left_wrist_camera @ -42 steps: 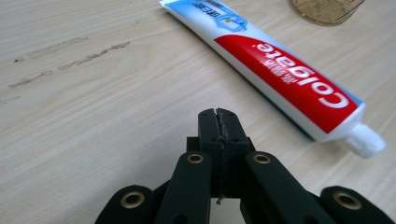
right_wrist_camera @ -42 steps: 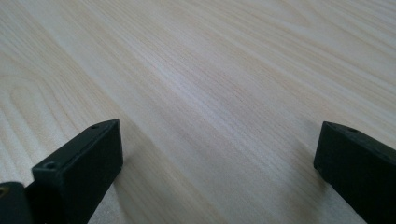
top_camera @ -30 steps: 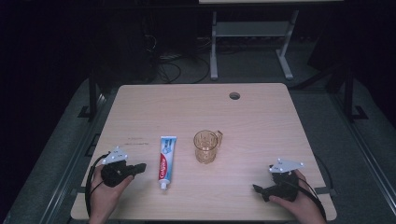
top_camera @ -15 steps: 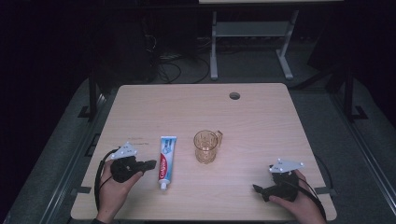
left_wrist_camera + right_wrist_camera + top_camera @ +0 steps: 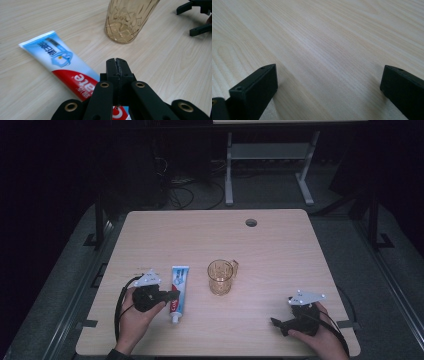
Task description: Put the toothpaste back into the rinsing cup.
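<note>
A blue, white and red toothpaste tube (image 5: 178, 286) lies on the wooden table (image 5: 280, 250), cap toward the near edge. An amber glass mug (image 5: 220, 277) stands upright just right of it. My left gripper (image 5: 172, 295) is shut with nothing in it, its tip over the tube's red part; in the left gripper view the jaws meet above the tube (image 5: 62, 62) and the mug (image 5: 125, 22) stands beyond. My right gripper (image 5: 277, 324) rests open near the front right corner, jaws wide over bare wood (image 5: 324, 50).
A round cable hole (image 5: 251, 222) sits near the table's far edge. Beyond the table stand a metal frame (image 5: 270, 155) and floor cables (image 5: 175, 195). The right gripper's jaw tips (image 5: 197, 17) show at the top right of the left gripper view.
My left hand has moved right, bringing the shut left gripper from beside the tube to over its lower part. The right hand has stayed put.
</note>
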`<state>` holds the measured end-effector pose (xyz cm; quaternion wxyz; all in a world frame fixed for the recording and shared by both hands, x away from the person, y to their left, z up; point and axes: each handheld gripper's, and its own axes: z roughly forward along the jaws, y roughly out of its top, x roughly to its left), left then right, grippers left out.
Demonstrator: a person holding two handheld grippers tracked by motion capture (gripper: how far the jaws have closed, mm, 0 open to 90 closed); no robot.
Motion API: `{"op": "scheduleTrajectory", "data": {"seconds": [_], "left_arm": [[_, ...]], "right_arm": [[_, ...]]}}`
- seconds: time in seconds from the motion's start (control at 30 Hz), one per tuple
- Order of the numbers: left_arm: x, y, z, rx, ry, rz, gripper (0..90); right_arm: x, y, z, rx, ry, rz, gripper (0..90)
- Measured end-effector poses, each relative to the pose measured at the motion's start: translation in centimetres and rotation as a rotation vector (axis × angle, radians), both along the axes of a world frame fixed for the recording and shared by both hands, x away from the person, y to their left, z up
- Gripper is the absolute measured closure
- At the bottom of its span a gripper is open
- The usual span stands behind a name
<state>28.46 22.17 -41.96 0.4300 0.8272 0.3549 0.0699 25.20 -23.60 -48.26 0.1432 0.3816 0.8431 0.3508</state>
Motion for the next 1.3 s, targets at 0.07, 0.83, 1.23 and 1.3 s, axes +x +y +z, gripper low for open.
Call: {"op": "scheduleTrajectory", "data": {"seconds": [0.07,0.83,1.23,1.3], "left_arm": [[0.1,-0.2,0.0,0.001,0.000,-0.004,90.0],[1.0,-2.5,-2.7,0.074,0.069,-0.056,90.0],[0.9,-3.0,-3.5,0.116,0.084,-0.062,90.0],[0.9,-2.9,-3.5,0.120,0.085,-0.060,90.0]], "right_arm": [[0.0,0.0,0.0,0.000,0.000,0.000,0.5],[0.0,0.0,0.0,0.001,0.000,-0.002,0.5],[0.0,0.0,0.0,0.001,0.000,-0.001,0.5],[0.0,0.0,0.0,0.001,0.000,-0.001,0.5]]}}
